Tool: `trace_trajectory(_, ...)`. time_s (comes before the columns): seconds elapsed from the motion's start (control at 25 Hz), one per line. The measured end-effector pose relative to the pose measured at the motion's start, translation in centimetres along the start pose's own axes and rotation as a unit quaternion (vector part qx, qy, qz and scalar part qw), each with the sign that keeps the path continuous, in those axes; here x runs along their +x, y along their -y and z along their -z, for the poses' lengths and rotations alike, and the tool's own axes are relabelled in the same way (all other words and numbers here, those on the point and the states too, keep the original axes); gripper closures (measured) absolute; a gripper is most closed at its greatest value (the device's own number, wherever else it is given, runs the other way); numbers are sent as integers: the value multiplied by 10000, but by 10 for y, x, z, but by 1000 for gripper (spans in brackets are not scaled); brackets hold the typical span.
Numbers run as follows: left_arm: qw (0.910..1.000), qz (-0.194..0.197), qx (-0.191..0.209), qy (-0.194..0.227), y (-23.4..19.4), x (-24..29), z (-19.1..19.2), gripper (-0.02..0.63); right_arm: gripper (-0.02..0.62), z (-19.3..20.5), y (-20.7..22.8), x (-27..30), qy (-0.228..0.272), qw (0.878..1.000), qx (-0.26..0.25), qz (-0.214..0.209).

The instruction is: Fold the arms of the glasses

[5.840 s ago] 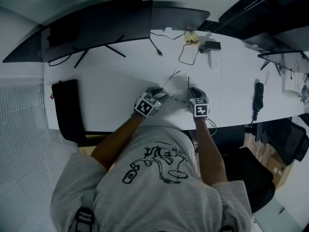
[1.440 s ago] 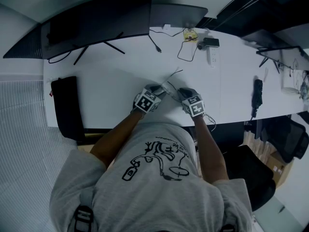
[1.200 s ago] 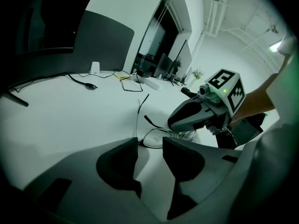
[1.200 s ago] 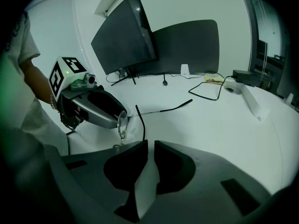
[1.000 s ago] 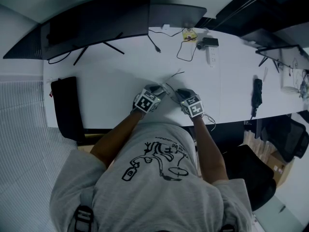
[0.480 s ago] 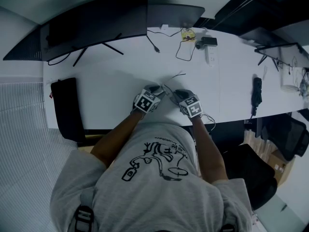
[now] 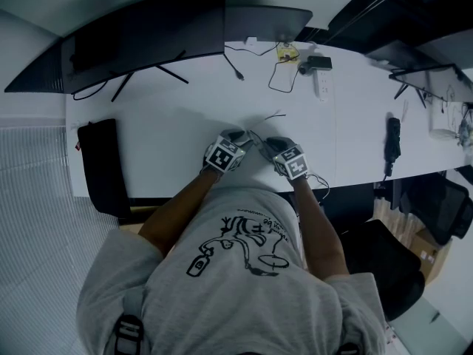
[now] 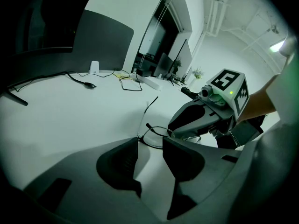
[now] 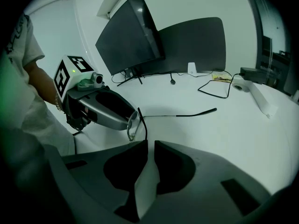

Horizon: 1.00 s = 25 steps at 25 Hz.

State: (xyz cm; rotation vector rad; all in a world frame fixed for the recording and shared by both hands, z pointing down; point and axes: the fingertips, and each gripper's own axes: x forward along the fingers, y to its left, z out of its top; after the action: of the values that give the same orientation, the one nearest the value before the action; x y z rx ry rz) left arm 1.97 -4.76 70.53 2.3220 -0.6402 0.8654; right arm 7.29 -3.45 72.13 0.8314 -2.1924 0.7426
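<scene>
Thin wire-rimmed glasses (image 7: 256,134) sit near the front edge of the white table (image 7: 170,124), between my two grippers. In the left gripper view, the left gripper (image 8: 150,143) has the lens rim (image 8: 156,139) across its jaw tips and holds the frame. One arm (image 9: 187,114) sticks straight out over the table. The other arm (image 9: 143,125) is swung in across the lens, running down into the narrow gap of the right gripper (image 9: 150,146), which is shut on it. In the head view the left gripper (image 7: 245,140) and right gripper (image 7: 267,145) nearly touch.
A curved monitor (image 7: 140,39) and a second dark screen (image 7: 270,24) stand at the table's back. Cables, a power strip (image 7: 323,87) and a small black box (image 7: 319,63) lie back right. A black pouch (image 7: 103,165) lies left, a black folded umbrella (image 7: 392,146) right.
The right gripper has crept left toward the left gripper. Earlier two arms stuck out from the glasses; now only one does. The left gripper has kept still.
</scene>
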Motion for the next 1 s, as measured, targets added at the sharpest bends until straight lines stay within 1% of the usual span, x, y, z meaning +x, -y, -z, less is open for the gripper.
trace_trajectory(0.28,10000,-8,9,-7,0,0,0,419,540,0,-3,0,-58,9999,-66,-64)
trace_trajectory(0.44,10000,-7,4,-14,0,0,1,419,540,1,-12,-2,-149,9996,-20,-229)
trace_trajectory(0.52,10000,-7,-1,-12,0,0,1,419,540,2,-13,-2,-190,9995,-14,-239)
trace_trajectory(0.64,10000,-7,-5,-10,-1,0,1,419,538,3,-6,0,-170,9997,-77,-151)
trace_trajectory(0.76,10000,-9,-15,-13,-1,-2,1,419,535,-1,4,-5,-50,10000,-3,-46)
trace_trajectory(1.0,9999,5,-87,62,-2,-7,1,417,525,-22,50,-29,310,9985,111,447)
